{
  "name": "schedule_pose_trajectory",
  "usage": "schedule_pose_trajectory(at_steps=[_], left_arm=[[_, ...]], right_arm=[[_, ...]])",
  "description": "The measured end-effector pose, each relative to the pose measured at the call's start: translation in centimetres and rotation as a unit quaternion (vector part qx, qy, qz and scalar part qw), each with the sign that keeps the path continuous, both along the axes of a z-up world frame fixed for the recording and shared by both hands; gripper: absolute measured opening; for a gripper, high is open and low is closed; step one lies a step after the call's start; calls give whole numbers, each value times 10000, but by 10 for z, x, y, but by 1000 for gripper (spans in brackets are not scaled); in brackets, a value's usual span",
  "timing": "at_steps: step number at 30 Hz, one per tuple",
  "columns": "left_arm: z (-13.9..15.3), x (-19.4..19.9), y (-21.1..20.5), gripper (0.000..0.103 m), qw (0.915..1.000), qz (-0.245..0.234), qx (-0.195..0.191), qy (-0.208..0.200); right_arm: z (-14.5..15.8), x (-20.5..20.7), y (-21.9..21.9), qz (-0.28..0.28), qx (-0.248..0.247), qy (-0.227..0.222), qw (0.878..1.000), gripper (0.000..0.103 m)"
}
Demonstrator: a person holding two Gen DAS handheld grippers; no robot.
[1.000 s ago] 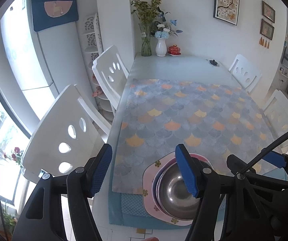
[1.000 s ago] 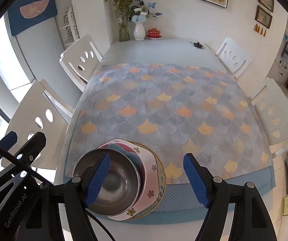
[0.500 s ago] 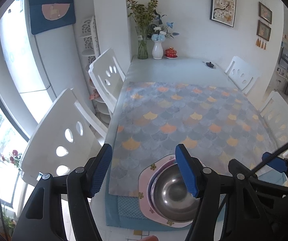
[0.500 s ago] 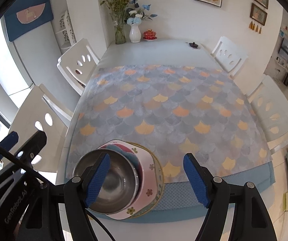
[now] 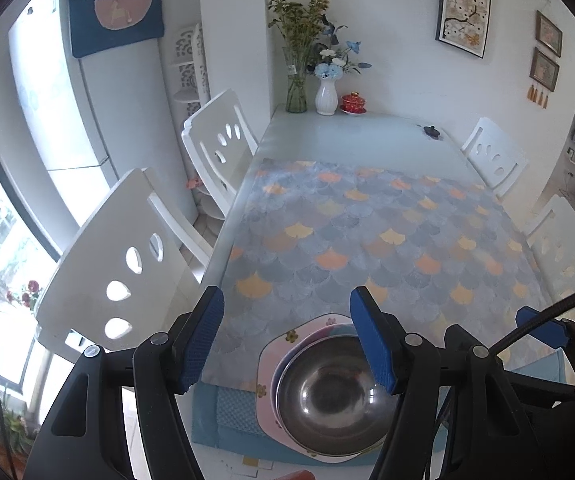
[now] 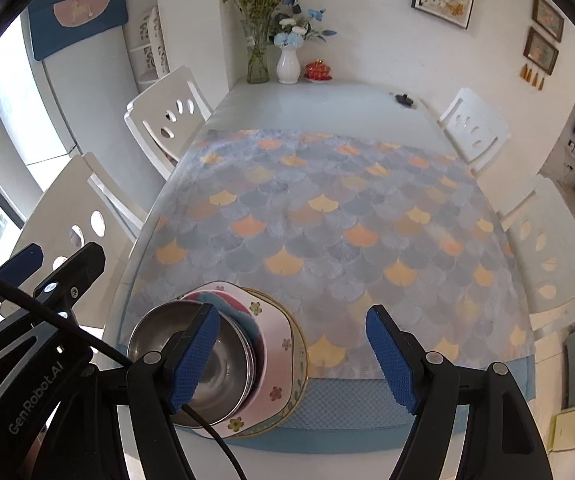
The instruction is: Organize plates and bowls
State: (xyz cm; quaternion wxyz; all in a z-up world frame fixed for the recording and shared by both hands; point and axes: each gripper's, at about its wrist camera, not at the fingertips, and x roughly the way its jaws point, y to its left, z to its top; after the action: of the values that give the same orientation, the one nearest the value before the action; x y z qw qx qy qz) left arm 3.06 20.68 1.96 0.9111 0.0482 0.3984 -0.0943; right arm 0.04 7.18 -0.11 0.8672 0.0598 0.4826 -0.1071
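Note:
A steel bowl (image 5: 333,398) sits on top of a stack at the near edge of the table: a pink-and-blue bowl under it, a pink flowered plate (image 5: 265,376) and a yellow-rimmed plate (image 6: 297,364) below. The stack also shows in the right wrist view, with the steel bowl (image 6: 223,372) at lower left. My left gripper (image 5: 289,344) is open and empty, held above and left of the stack. My right gripper (image 6: 293,356) is open and empty, above and right of the stack.
A long table (image 5: 351,136) carries a scale-patterned cloth (image 5: 367,232). Vases with flowers (image 5: 325,96), a red lidded cup (image 5: 353,102) and a small dark object (image 5: 431,131) stand at the far end. White chairs (image 5: 127,248) line both sides. A fridge (image 5: 87,112) stands at left.
Both grippers have pulled back and up from the stack, so the table looks farther away. The stack has not moved. Both grippers stay open.

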Motion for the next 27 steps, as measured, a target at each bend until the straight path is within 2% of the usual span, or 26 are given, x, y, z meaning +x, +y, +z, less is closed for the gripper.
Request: schedule_pose_trajectory(at_steps=[4,6,8,11,18,27], left_arm=[[1,2,-8,64,9994,19,289,-162],[3,4,-10,67,9987,89,424,-269],[7,3,-12,73,9982,110,465,-360],[12,3,-18,74,9974,147,534,-466],[14,11,-30,75,9981,213,437,-367],[12,16,-53,75,9975,128,632,-300]], right_arm=[[2,1,-3,50,-160,42,9999,74],[3,2,-5,77,-281,23,9996,74],[4,4,-9,122,-286,36,9995,74],[3,6,-13,152,-268,63,9995,74],[7,11,-28,203,-341,58,9992,74],[3,15,-51,157,-224,101,9996,74]])
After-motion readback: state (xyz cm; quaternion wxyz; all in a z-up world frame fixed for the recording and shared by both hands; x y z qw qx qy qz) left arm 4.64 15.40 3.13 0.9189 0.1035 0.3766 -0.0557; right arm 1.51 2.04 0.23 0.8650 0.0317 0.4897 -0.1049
